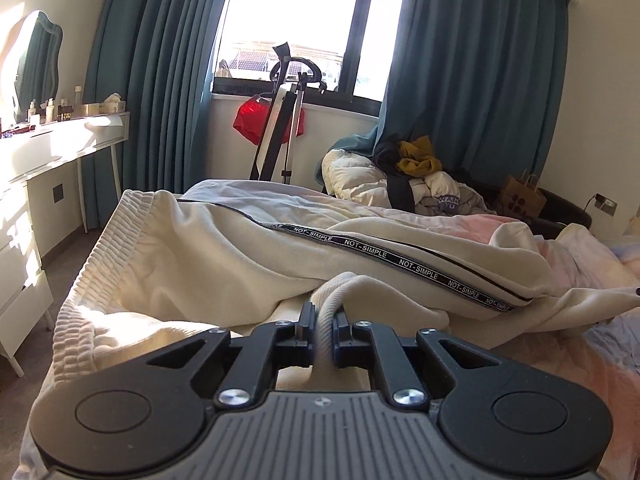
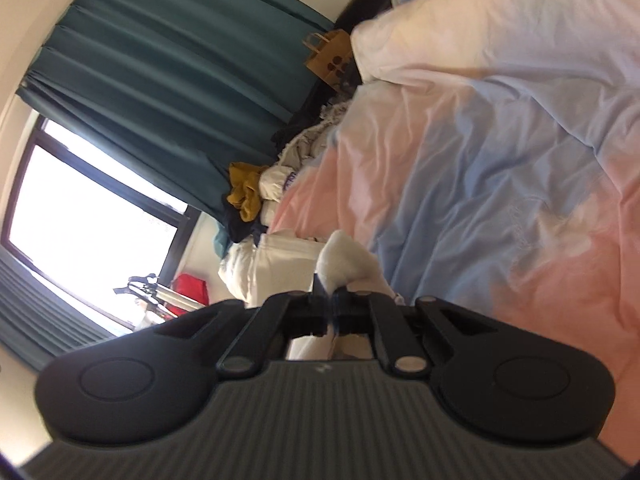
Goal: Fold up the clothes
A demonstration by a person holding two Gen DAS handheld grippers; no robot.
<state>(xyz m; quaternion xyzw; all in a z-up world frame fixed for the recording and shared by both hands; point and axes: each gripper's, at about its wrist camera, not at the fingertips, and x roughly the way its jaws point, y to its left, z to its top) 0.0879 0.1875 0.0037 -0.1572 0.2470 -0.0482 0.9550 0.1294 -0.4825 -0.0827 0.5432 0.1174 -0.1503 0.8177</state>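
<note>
The left gripper (image 1: 323, 322) is clenched on a ribbed fold of the cream sweatpants (image 1: 224, 248), its jaws nearly together. The right gripper (image 2: 329, 300), rolled sideways, pinches another cream piece of cloth. The sweatpants lie rumpled across the bed (image 2: 500, 168), elastic waistband at the left, a black "NOT-SIMPLE" stripe along the leg. Pink-and-blue bedding lies beneath them. Beyond are teal curtains (image 1: 476, 80), a bright window (image 1: 296, 12) and a white dressing surface (image 1: 52, 148).

Teal curtains (image 1: 480, 80) frame a bright window (image 1: 296, 24) at the top of the left wrist view. A white dressing table (image 1: 60, 148) with a mirror (image 1: 36, 60) stands far left; a brown paper bag (image 1: 524, 196) sits at right.
</note>
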